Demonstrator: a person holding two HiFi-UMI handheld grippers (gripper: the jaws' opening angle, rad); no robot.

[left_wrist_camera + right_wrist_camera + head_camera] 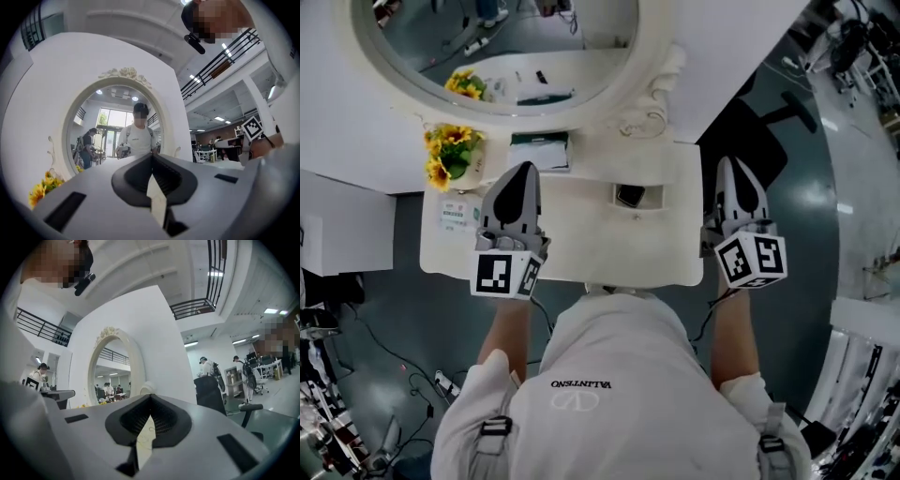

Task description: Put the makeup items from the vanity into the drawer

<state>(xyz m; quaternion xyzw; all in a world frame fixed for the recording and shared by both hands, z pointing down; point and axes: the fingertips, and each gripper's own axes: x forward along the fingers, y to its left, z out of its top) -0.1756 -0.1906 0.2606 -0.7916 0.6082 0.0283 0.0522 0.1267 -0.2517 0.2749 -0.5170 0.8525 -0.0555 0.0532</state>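
The white vanity top (581, 239) lies below me, under an oval mirror (502, 47). On it are a green-and-white box (539, 151) by the mirror's foot, a small printed packet (457, 214) at the left, and a dark item in a small square recess (630, 195). I cannot make out an open drawer. My left gripper (523, 169) hovers over the top's left half, shut and empty; in its own view the left gripper (151, 157) faces the mirror. My right gripper (728, 161) is past the vanity's right edge, shut and empty, and the right gripper (150, 399) looks along the mirror wall.
A bunch of yellow sunflowers (450, 152) stands at the vanity's back left corner. A black office chair (759, 131) sits on the floor just right of the vanity, under the right gripper. Cables lie on the floor at the lower left (403, 375).
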